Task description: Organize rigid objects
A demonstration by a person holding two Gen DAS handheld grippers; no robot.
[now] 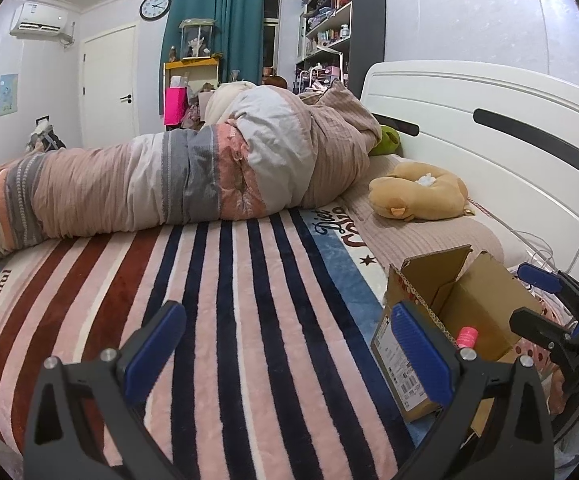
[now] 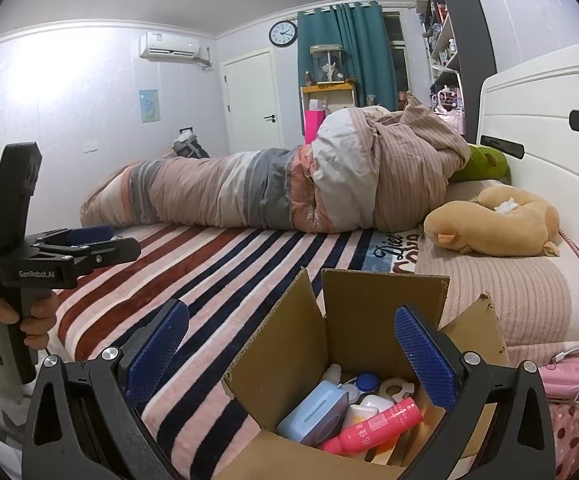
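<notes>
An open cardboard box [image 2: 385, 316] stands on the striped blanket at the bed's near right. It holds a pink bottle [image 2: 377, 426], a light blue container [image 2: 313, 410], white bottles and a tape roll [image 2: 396, 389]. My right gripper [image 2: 291, 350] is open and empty above the box's near edge. My left gripper [image 1: 289, 346] is open and empty over the blanket, left of the box [image 1: 449, 320]; the pink bottle's cap [image 1: 466, 337] shows inside. The left gripper also shows in the right wrist view [image 2: 101, 240], held in a hand.
A rolled quilt [image 1: 193, 176] lies across the bed's far side. A tan plush [image 1: 417, 190] and green plush [image 1: 387, 140] lie by the white headboard [image 1: 489, 128]. A pink case and cables [image 2: 565, 374] sit right of the box. The striped blanket [image 1: 229, 300] covers the near bed.
</notes>
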